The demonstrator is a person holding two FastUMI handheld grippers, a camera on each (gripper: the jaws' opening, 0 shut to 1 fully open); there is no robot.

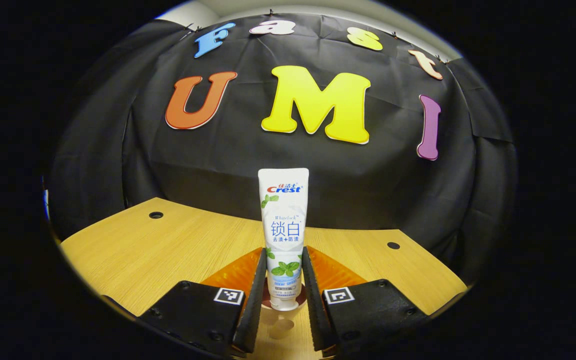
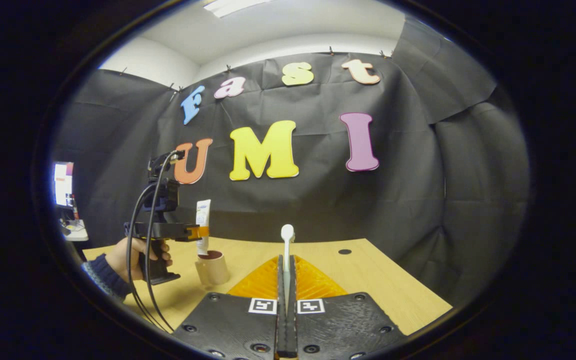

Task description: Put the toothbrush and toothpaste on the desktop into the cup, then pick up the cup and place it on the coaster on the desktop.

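The wooden desk [image 1: 133, 250] fills the lower part of both views, pale grain with small dark holes [image 1: 156, 215] near its far edge, and the black cloth wall stands right behind it.

In the left gripper view the left gripper [image 1: 283, 280] holds a white toothpaste tube [image 1: 284, 220] upright between its two fingers, both pressing on the tube's lower sides, cap end down. The tube carries a red and blue Crest logo near the top, green mint leaves, and large blue Chinese characters in the middle; the smaller print is too fine to make out. The cap end sits just above or inside the rim of a cup [image 1: 282, 302], which is mostly hidden between the fingers.

In the right gripper view the cup [image 2: 212, 267] is a short beige one with a dark inside, standing on the desk to the left. The toothpaste tube [image 2: 202, 225] hangs straight above its mouth, gripped by the left gripper [image 2: 199, 233], which a hand [image 2: 135, 257] in a dark sleeve holds by its handle; black cables [image 2: 140, 260] loop down from it.

The right gripper [image 2: 286, 270] is closed on a white toothbrush [image 2: 287, 240], its handle pinched between the fingers and its rounded end pointing up, well apart from the cup.

At the far left edge a lit screen [image 2: 63, 184] stands on a side table.
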